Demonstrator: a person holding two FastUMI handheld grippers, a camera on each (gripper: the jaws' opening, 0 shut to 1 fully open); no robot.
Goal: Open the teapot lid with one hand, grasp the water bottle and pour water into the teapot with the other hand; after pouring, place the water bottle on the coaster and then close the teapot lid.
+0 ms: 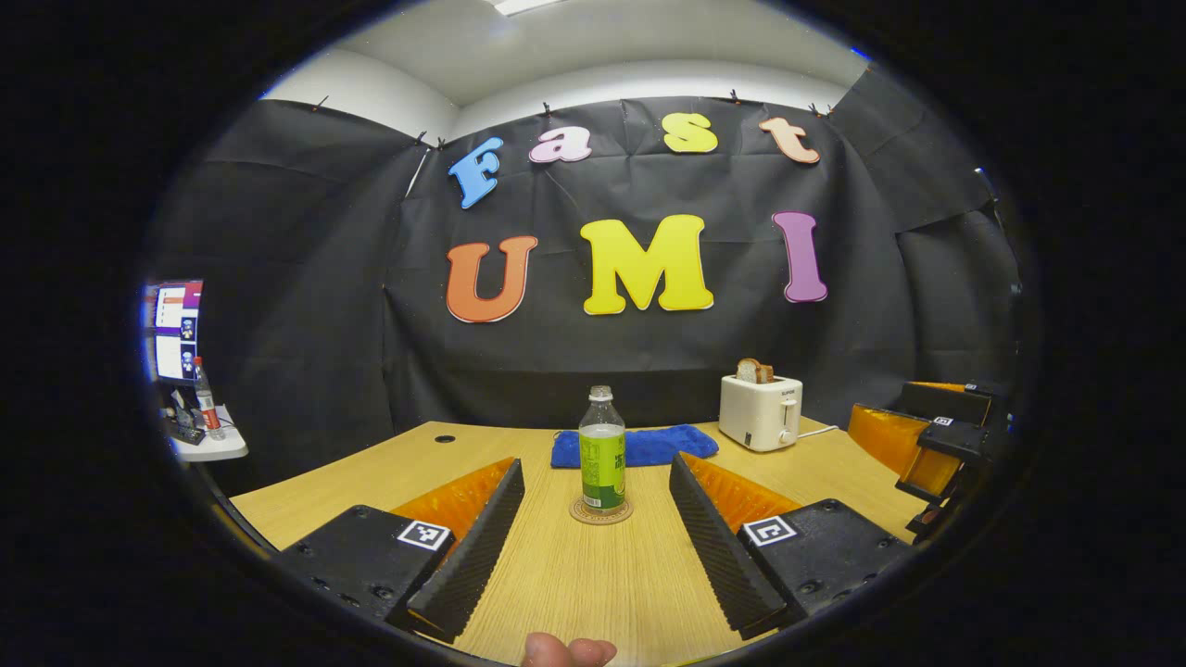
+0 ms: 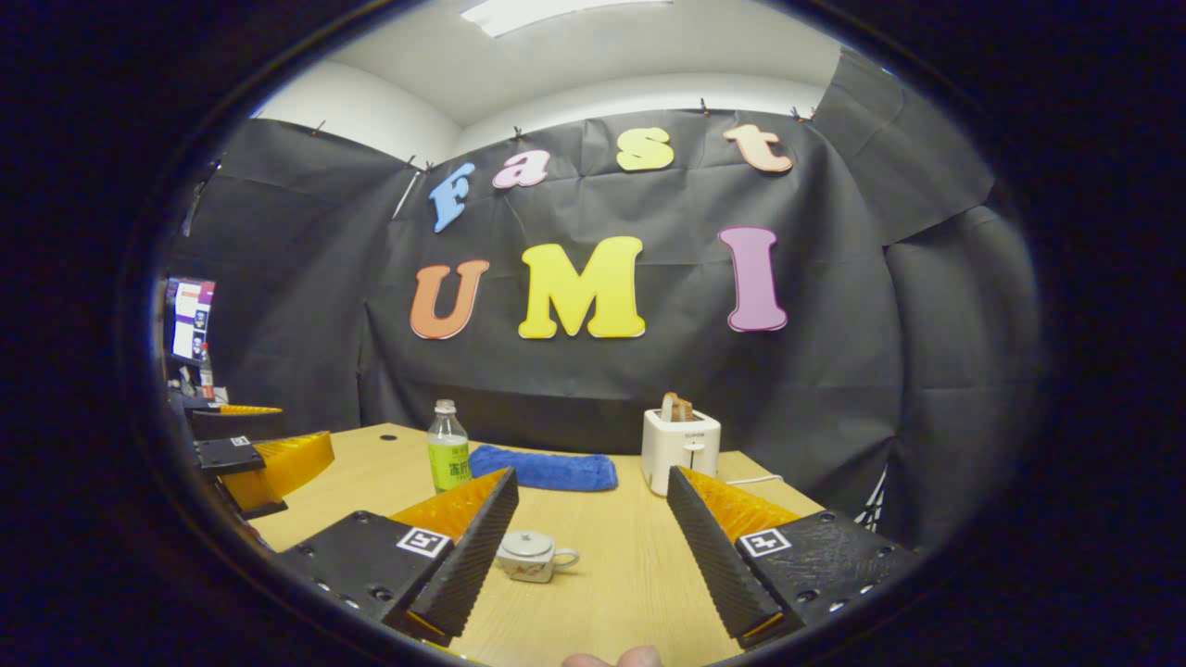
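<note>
Both claws spread, empty. Water bottle [image 1: 602, 451] ahead between left gripper [image 1: 593, 537] fingers; teapot [image 2: 533, 554] near right gripper [image 2: 588, 547] left finger. Risk: finger clips teapot, shoves it.

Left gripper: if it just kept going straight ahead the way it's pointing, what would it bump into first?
Most likely the water bottle, upright on its coaster, centred between the open left gripper fingers. The table looks bare before it; depth is hard to judge.

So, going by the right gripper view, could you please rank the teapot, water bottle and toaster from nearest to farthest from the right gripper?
1. Teapot, just ahead, by the left finger.
2. Water bottle, farther back, left.
3. Toaster, back right; roughly level with the bottle, too close to call.
</note>
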